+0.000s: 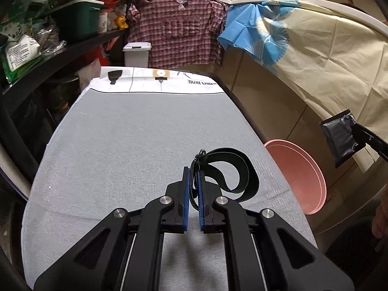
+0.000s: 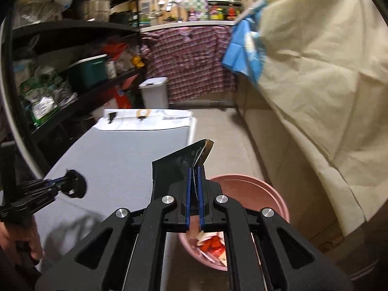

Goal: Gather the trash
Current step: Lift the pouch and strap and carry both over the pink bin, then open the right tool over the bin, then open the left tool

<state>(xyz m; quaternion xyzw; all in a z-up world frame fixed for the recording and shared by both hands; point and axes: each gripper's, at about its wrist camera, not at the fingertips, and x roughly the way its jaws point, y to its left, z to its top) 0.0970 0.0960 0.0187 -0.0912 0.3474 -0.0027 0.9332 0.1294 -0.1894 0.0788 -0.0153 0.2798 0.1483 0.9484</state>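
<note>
- Trash remains in both claws: the left claw point(image 1: 192, 189) is clamped on a black strap point(image 1: 232, 169) above the grey surface point(image 1: 121, 145), and the right claw point(image 2: 194, 189) pinches a dark wrapper point(image 2: 179, 165) above the pink bin point(image 2: 278, 201).
- Bin on the floor beside the surface already holds red and white scraps point(image 2: 213, 245).
- Judged nearly done: the surface looks bare, and both held pieces await dropping.

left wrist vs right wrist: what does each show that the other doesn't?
Left wrist only: the black strap pinched in the left tool is seen plainly.

Right wrist only: trash already inside the pink bin, and the wrapper's gold-patterned corner.

Both: the grey-covered table, the pink bin, the right tool shut on a black wrapper.
</note>
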